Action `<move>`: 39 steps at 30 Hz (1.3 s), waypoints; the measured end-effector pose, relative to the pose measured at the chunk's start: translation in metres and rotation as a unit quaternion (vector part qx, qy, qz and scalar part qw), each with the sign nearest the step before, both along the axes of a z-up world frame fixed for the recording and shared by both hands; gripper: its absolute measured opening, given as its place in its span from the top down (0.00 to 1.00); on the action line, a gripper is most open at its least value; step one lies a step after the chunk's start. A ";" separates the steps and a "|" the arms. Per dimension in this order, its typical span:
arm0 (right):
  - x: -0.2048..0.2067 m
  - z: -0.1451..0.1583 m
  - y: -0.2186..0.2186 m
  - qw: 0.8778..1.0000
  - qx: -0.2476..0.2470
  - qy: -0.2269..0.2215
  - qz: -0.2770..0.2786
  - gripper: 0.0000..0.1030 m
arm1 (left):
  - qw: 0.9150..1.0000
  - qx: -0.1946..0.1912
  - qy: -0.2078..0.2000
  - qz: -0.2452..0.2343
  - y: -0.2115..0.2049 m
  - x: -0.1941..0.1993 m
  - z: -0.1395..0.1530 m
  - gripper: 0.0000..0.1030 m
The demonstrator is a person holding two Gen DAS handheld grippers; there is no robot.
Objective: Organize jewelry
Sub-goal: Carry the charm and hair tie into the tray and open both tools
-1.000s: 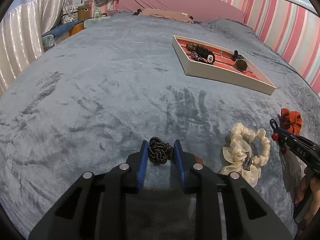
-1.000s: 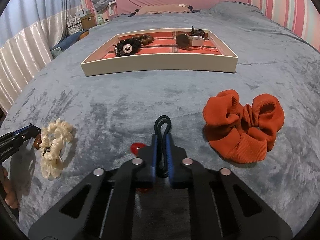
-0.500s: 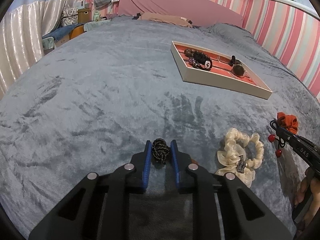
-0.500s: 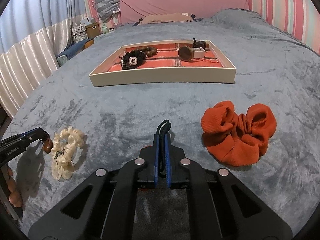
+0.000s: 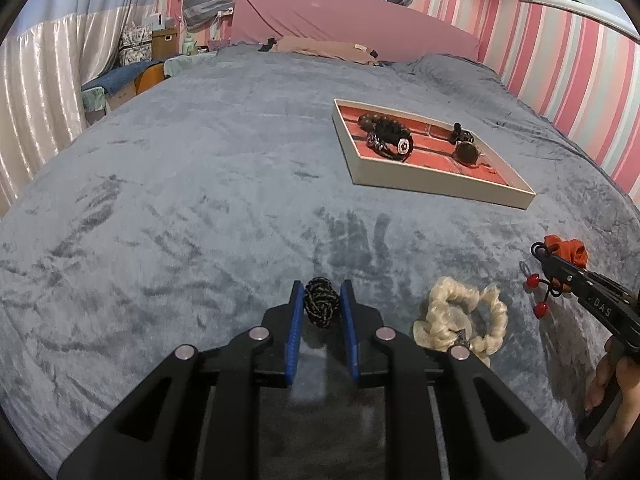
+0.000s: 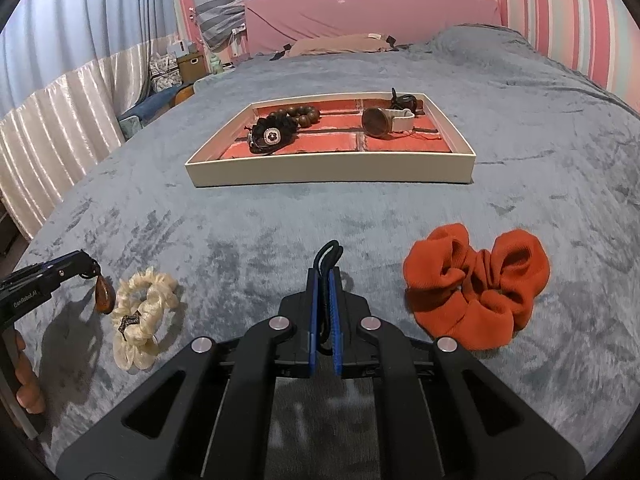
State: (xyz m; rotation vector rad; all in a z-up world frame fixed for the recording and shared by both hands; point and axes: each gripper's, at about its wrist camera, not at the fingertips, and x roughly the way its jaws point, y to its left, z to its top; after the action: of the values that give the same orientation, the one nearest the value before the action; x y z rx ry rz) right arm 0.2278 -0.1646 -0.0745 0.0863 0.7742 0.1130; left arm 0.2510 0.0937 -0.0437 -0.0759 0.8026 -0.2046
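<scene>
My left gripper [image 5: 321, 292] is shut on a black braided cord [image 5: 319, 307]. In the right wrist view, the cord's amber pendant [image 6: 105, 300] dangles from the left gripper [image 6: 86, 262] just above the bed. My right gripper [image 6: 324, 280] is shut on a black hair tie [image 6: 329, 254]. In the left wrist view, two red beads [image 5: 531, 280] hang below the right gripper [image 5: 538, 250]. Farther up the bed sits a cream tray [image 5: 436, 186] [image 6: 328, 170] with a red lining. It holds a wooden bead bracelet, a black bracelet and a watch.
A cream scrunchie [image 5: 460, 320] [image 6: 142, 312] lies on the grey bedspread between the two grippers. An orange scrunchie [image 6: 476, 284] [image 5: 568, 250] lies right of the right gripper. Pillows and a pink headboard stand at the far end, curtains and boxes on the left.
The left jaws have narrowed onto the braided cord. Both views now look from slightly higher. The red bead seen under the right gripper earlier is hidden in the right wrist view.
</scene>
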 end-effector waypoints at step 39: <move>0.193 0.026 -0.072 0.999 -0.029 0.002 -0.028 0.94 | 0.998 0.032 0.009 -0.053 -0.157 0.212 0.020 0.82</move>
State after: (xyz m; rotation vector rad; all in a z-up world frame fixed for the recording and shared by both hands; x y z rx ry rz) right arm 0.4209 -0.2365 -0.0490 0.0527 0.7776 0.0372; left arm 0.4626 -0.0632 -0.0239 0.0246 0.8320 -0.2795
